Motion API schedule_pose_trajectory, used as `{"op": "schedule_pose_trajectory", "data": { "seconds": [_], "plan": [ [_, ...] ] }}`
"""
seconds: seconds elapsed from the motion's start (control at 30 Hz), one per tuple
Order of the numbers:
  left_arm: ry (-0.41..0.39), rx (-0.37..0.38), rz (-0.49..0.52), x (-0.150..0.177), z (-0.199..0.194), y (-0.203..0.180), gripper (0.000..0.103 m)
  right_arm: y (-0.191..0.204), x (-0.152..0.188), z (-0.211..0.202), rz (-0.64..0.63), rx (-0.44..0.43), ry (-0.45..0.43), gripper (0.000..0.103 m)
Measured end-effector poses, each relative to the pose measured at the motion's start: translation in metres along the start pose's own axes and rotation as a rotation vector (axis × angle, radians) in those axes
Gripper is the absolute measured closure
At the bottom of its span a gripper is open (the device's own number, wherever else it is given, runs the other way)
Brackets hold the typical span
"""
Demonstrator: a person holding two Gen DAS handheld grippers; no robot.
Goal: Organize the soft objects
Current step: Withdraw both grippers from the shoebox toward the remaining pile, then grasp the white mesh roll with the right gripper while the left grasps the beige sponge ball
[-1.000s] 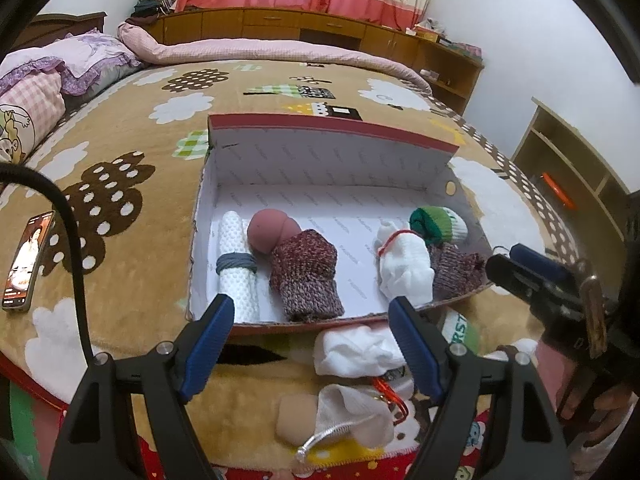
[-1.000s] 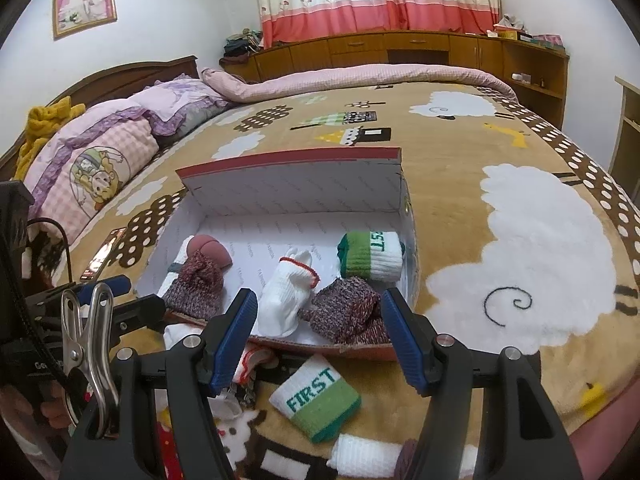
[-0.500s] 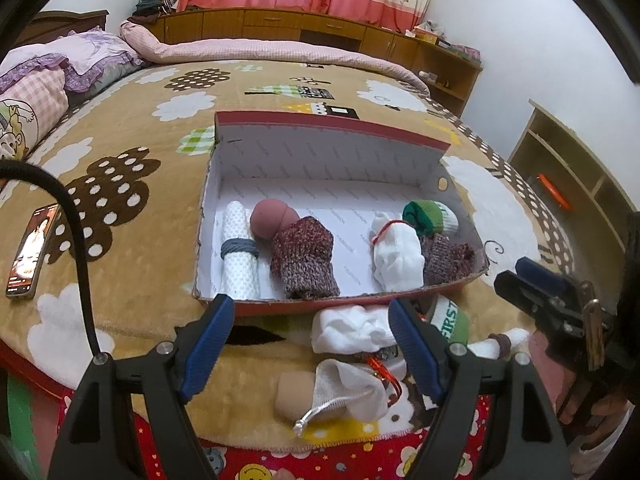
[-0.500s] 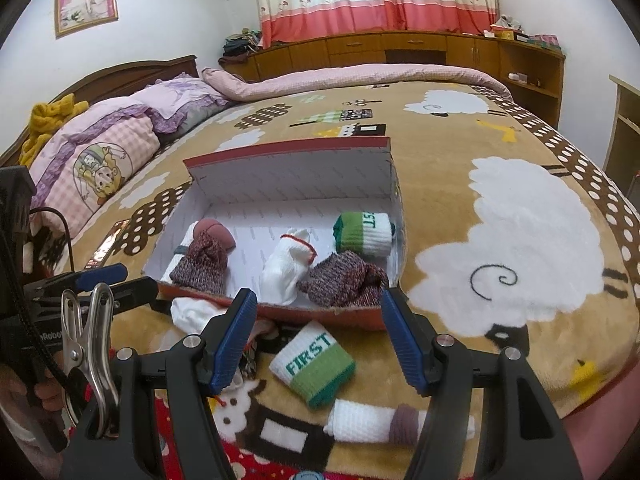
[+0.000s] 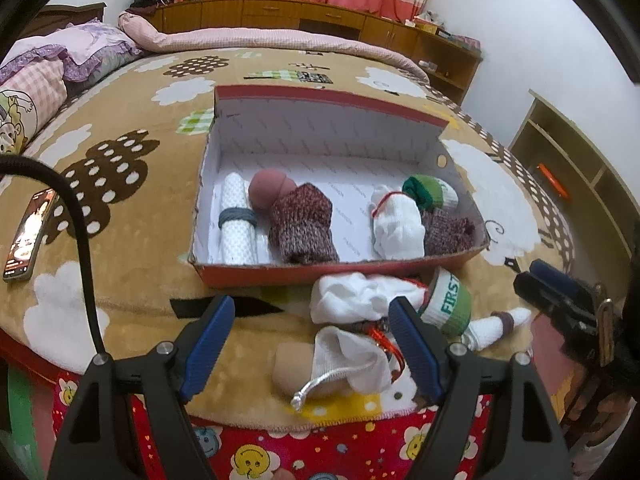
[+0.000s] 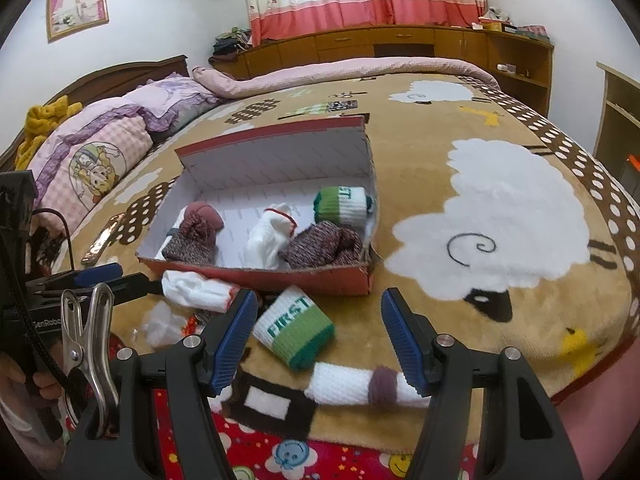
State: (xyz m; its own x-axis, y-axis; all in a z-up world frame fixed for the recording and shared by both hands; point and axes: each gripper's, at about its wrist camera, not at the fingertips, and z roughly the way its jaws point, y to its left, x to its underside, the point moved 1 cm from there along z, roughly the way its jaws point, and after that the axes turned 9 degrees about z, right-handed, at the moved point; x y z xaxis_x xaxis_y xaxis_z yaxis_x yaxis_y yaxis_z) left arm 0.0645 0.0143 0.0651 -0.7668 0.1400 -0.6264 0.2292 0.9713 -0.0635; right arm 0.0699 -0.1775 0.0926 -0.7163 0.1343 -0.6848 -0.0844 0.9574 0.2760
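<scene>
Left gripper [image 5: 308, 336]: jaws apart, nothing between the pads; hangs over the near edge of the bed, pointing down at the loose pile.
Right gripper [image 6: 318, 336]: jaws apart, empty; the green-and-white "FIRST" sock roll [image 6: 294, 327] lies on the blanket between its fingers, not touched.
Loose items, near side of box: crumpled white sock [image 5: 352, 298], white drawstring pouch [image 5: 352, 362], white roll with a purple band [image 6: 368, 384].
Shoe box [image 5: 320, 270]: open, red-edged, on the tan blanket; already holds a white roll, a pink ball, two maroon knit pieces, a white bundle and a second green-and-white roll.
Step in hand (judged): approach to the next pick-up; sorting partly done.
Next move (judged): lower the right gripper over the "FIRST" roll, close across its width, lift it clear of the box's near wall and set it in a free patch of the floor.
</scene>
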Motion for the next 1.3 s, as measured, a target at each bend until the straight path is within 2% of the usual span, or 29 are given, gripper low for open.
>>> {"op": "schedule_pose_trajectory", "data": {
  "seconds": [0.63,1.0,1.3],
  "plan": [
    [0.052,0.004,0.043,0.036,0.007,-0.001,0.02,-0.021,0.023,0.0,0.044,0.027,0.029,0.037],
    [0.029,0.021,0.093,0.049,0.002,-0.003,0.02,-0.024,0.034,0.002,0.05,0.028,0.045,0.037],
    [0.049,0.006,0.127,0.056,0.018,-0.008,0.02,-0.023,0.041,0.009,0.036,0.036,0.066,0.037]
  ]
}}
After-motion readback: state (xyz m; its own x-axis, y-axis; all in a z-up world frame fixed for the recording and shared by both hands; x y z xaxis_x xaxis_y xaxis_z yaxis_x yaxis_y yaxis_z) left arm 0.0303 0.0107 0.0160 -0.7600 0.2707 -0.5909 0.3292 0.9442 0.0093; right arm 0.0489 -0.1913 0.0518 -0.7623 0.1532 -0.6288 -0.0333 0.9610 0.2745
